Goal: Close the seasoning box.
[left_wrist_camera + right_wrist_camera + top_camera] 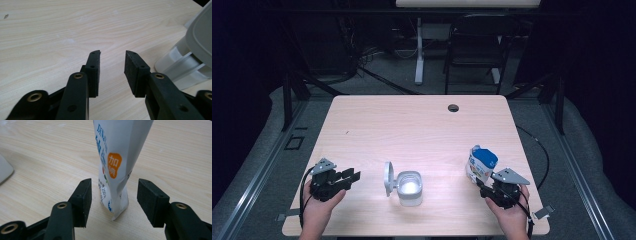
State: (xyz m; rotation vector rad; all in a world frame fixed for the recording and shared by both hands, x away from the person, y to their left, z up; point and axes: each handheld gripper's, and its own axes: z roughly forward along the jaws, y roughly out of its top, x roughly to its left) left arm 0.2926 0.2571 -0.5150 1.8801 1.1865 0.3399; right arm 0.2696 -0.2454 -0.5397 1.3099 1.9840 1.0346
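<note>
Right claw (pixel 113 202) apart around pouch (pixel 117 165) | left claw (pixel 112 72) apart, empty | container (pixel 410 188) between

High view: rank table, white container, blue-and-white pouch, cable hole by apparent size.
1. table, by far the largest.
2. white container, counted with its open lid.
3. blue-and-white pouch, only slightly smaller; that call is close.
4. cable hole, smallest, though it sits farther from the camera.

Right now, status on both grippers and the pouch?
Left gripper open, empty. Right gripper open, astride the upright pouch, pads clear. Open-lidded container between the hands.
</note>
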